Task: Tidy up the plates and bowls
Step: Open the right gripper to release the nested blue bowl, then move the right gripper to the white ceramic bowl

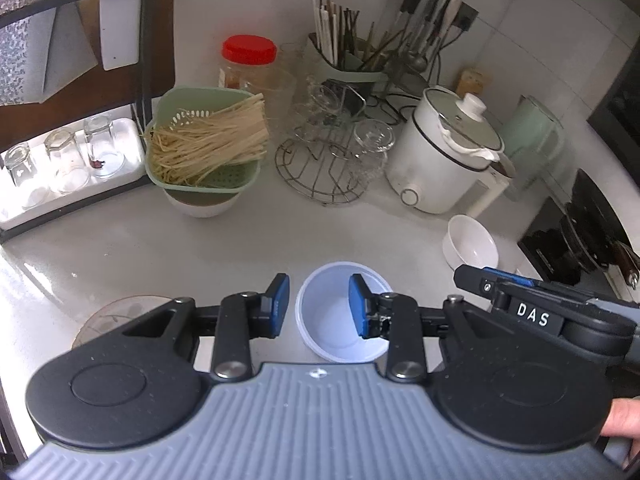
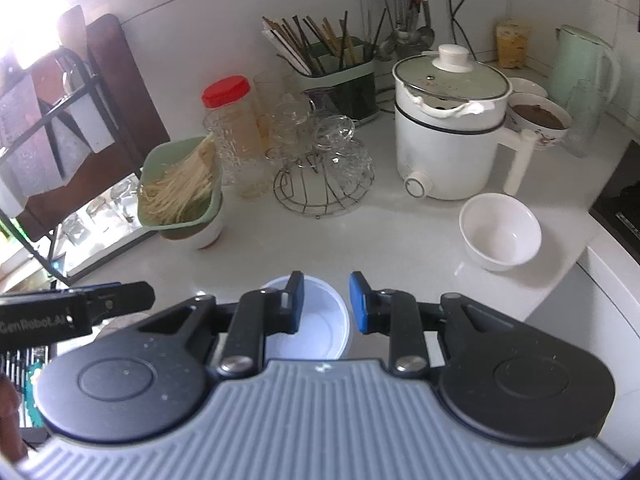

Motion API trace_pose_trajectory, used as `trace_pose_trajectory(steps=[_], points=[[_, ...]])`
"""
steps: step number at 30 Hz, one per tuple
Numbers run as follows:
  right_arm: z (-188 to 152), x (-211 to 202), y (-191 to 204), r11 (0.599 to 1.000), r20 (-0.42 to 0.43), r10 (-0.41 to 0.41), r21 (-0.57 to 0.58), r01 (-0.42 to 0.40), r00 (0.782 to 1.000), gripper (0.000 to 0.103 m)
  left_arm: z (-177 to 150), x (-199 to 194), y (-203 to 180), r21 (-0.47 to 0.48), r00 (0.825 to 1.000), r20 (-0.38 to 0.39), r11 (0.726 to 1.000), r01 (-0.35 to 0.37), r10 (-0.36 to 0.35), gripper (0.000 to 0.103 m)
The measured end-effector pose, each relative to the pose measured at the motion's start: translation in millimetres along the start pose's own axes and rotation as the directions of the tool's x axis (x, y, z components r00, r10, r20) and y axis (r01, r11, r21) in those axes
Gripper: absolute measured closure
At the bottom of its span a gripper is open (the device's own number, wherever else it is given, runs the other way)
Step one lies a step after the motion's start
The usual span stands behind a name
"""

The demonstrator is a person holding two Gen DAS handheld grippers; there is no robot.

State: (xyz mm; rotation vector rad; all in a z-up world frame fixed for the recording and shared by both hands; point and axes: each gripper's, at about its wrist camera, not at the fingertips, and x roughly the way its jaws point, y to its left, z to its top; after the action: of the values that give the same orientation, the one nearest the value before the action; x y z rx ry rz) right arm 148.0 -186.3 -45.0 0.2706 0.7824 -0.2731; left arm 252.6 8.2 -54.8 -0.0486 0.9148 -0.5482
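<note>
A pale blue-white bowl [image 1: 340, 320] [image 2: 316, 328] stands on the white counter right under both grippers. My left gripper [image 1: 319, 306] is open; the bowl's left rim shows in the gap, the right fingertip [image 1: 358, 304] hangs over the bowl's inside, and neither pad touches it. My right gripper [image 2: 326, 304] is open too, its left fingertip [image 2: 296, 304] over the bowl's inside and its right one just outside the right rim. A white bowl [image 1: 472, 242] [image 2: 500, 236] sits empty further right. A brownish glass plate [image 1: 116, 316] lies at the near left.
A green strainer of noodles [image 1: 204, 140] rests on a white bowl. Behind are a wire rack of glass cups [image 1: 328, 152], a white electric pot [image 2: 444, 128], a red-lidded jar [image 2: 228, 120], a chopstick holder and a bowl of brown food [image 2: 538, 118]. A stove [image 1: 580, 232] borders the right.
</note>
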Motion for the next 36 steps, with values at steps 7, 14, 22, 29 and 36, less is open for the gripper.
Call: trace_pose_trajectory(steps=[7,14,22,29,36], points=[[-11,-8,-10,0.996,0.027,-0.077,0.039,0.076,0.997,0.027,-5,-1,-5,0.013,0.999,-0.006,0.999,0.034,-0.034,0.066],[-7,-8,-41,0.996,0.057,-0.065,0.065,0.061,0.996,0.027,-5,11,-33,0.013,0.999,0.003,0.999,0.050,-0.050,0.064],[10,0,-107,0.991,0.067,-0.083,0.113,0.075,0.994,0.027,6,52,-92,0.045,0.998,-0.012,0.997,0.055,-0.054,0.060],[24,24,-156,0.988,0.049,-0.078,0.136,0.071,0.996,0.027,24,97,-132,0.051,0.999,-0.021,0.998,0.033,-0.031,0.041],[37,59,-197,0.990,0.024,-0.056,0.131,0.052,0.998,0.027,35,153,-159,0.041,0.997,-0.074,0.999,0.021,-0.018,0.041]])
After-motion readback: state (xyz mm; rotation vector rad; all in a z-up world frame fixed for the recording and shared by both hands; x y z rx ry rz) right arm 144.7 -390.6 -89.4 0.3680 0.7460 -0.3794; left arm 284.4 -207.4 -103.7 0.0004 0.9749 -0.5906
